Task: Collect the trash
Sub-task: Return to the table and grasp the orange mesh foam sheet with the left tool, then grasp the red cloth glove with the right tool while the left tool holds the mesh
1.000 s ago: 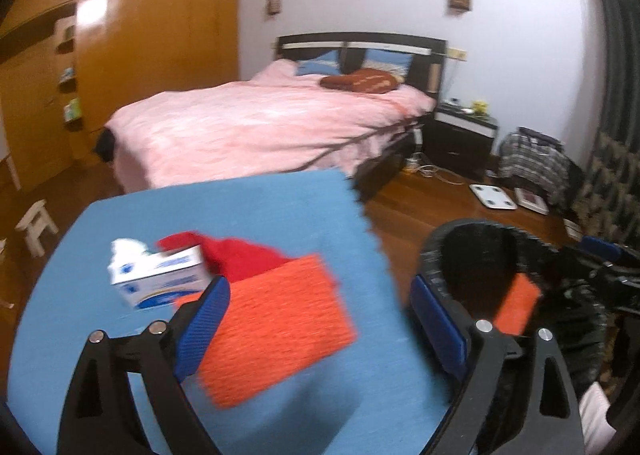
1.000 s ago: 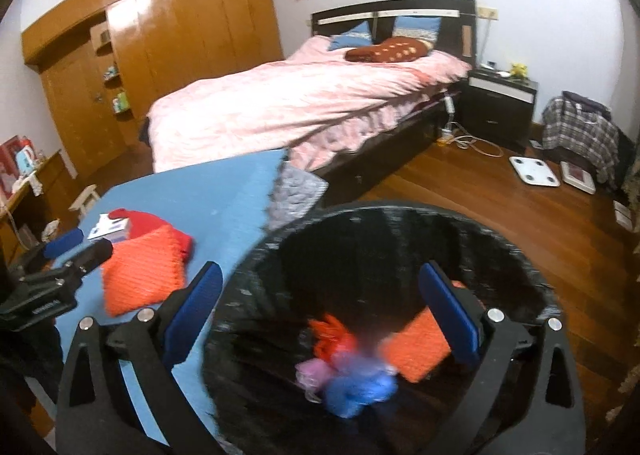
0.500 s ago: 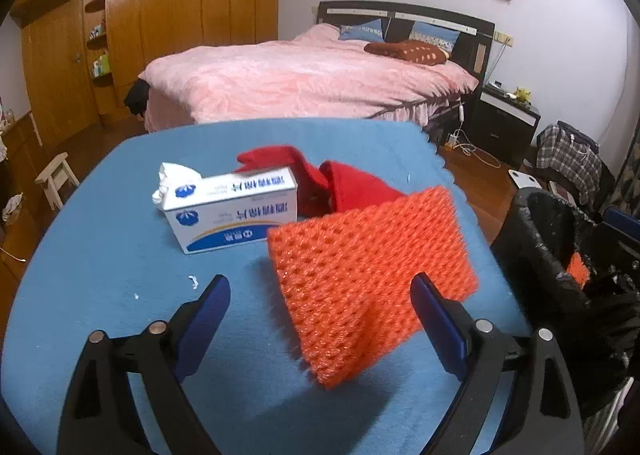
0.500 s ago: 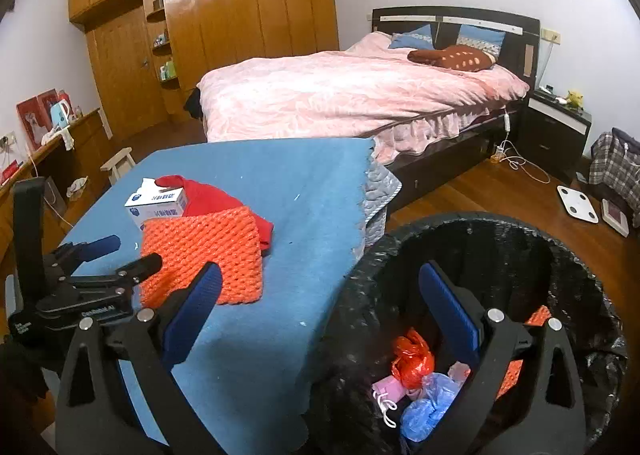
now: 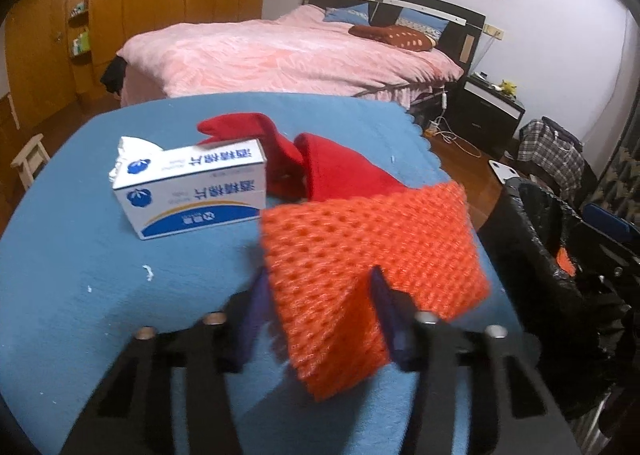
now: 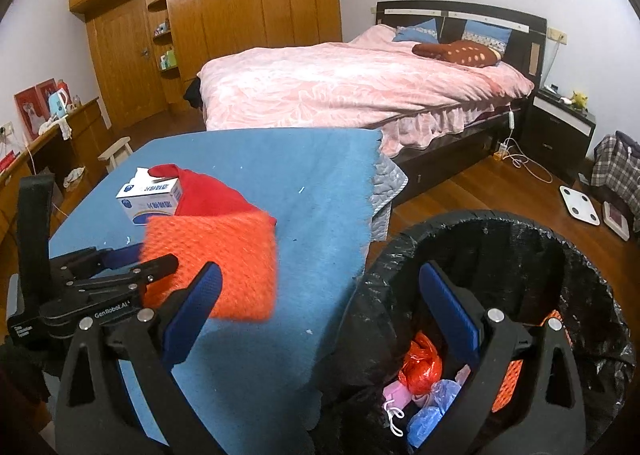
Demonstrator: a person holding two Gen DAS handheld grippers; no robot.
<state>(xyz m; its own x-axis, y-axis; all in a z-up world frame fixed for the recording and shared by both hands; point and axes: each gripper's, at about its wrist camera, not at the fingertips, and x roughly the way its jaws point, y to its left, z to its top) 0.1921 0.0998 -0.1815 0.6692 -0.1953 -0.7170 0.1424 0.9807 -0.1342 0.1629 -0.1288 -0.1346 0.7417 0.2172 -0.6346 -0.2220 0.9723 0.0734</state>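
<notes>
We have the left hand-held gripper (image 5: 320, 307) closing in on the orange foam net (image 5: 372, 255), its blue pads on either side of the net's near corner; motion blur means we cannot tell whether the pads are actually pinching it. The net lies on the blue table (image 5: 80, 275), its far edge overlapping the red cloth (image 5: 340, 171). Just left of the net stands the white-and-blue tissue box (image 5: 192, 191), with the red cloth draped behind it. A few white scraps (image 5: 149, 271) dot the table nearer us.

From the right wrist view, our right hand-held gripper (image 6: 320, 307) is spread wide and carries nothing, one finger over the table edge and the other over the mouth of the black-lined trash bin (image 6: 580, 255). The bin stands on the wooden floor (image 6: 480, 183) right against the table's right side. Inside it we see a red bag (image 6: 420, 367), pink and blue wrappers (image 6: 432, 399) and another piece of orange netting (image 6: 508, 383). Beyond the table is the bed with the pink cover (image 6: 340, 91), and the wooden wardrobe (image 6: 240, 15) lines the far wall.
</notes>
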